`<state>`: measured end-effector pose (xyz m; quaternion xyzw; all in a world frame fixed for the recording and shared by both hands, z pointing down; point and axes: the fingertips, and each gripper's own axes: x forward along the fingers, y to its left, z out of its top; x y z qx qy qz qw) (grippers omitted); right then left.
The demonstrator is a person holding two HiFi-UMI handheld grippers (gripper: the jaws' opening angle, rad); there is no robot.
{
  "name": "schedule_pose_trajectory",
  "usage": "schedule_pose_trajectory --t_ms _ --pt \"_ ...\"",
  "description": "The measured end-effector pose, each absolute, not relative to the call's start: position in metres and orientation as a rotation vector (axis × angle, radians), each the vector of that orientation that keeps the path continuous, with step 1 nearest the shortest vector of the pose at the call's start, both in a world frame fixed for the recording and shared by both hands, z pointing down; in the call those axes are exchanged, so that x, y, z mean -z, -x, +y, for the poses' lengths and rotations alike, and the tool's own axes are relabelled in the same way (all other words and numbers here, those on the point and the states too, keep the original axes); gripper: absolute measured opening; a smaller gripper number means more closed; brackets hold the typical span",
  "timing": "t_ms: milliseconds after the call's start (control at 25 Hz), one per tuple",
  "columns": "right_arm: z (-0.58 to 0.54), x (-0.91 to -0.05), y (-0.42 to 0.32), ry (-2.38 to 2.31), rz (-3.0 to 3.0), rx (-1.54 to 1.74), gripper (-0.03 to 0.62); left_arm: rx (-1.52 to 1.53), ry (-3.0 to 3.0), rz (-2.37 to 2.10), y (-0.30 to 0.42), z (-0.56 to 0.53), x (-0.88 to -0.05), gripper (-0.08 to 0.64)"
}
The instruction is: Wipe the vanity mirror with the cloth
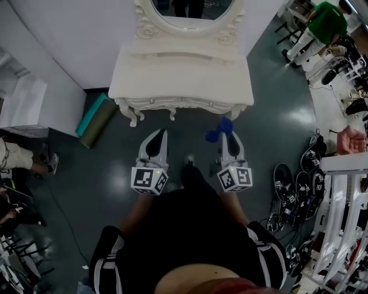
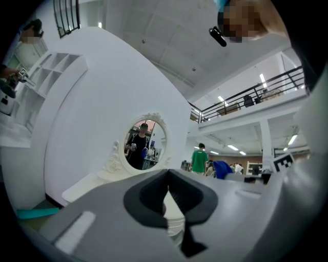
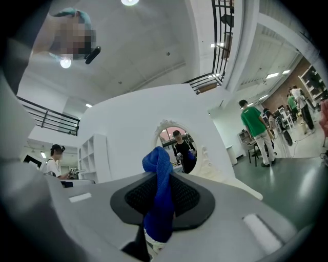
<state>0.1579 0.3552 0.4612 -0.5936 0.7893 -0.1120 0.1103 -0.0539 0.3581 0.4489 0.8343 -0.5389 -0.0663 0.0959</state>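
1. Vanity mirror (image 1: 192,8): an oval glass in an ornate white frame. It stands upright at the back of the white vanity table (image 1: 178,77), against the white wall, ahead of both grippers and touched by neither. Both gripper views show it ahead as well (image 2: 146,148) (image 3: 177,147), with a standing person reflected in the glass.
2. Cloth (image 1: 221,128): blue and bunched, pinched between the jaws of the right gripper (image 1: 227,136). In the right gripper view the cloth (image 3: 160,197) runs down between the two black pads, and a fold sticks up above the tips.
3. Right gripper (image 3: 162,176): its jaws are clamped on the cloth. It is held in front of the table's front edge, short of the table and over the dark floor (image 1: 109,172).
4. Left gripper (image 1: 157,134): it is held level with the right one and just beside it. In the left gripper view (image 2: 167,173) the jaw tips are pressed together with nothing between them.
5. Surroundings: a teal and olive rolled mat (image 1: 95,120) lies on the floor to the left of the table. A person in a green shirt (image 1: 325,20) is at the upper right, and shoes (image 1: 287,184) are strewn along the right.
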Motion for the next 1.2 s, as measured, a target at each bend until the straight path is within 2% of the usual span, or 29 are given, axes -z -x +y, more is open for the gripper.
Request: schedule_pose_trajectory --t_ms 280,720,1200 --pt "0.286 -0.457 -0.168 1.705 2.356 0.338 0.071 0.182 -2.448 -1.630 0.041 0.295 -0.441 0.011" --pt "0.200 -0.452 -0.218 1.613 2.431 0.344 0.071 0.225 -2.447 -1.677 -0.025 0.208 -0.425 0.011" --pt "0.136 -0.456 -0.221 1.575 2.436 0.359 0.071 0.219 -2.420 -1.719 -0.031 0.156 -0.426 0.011"
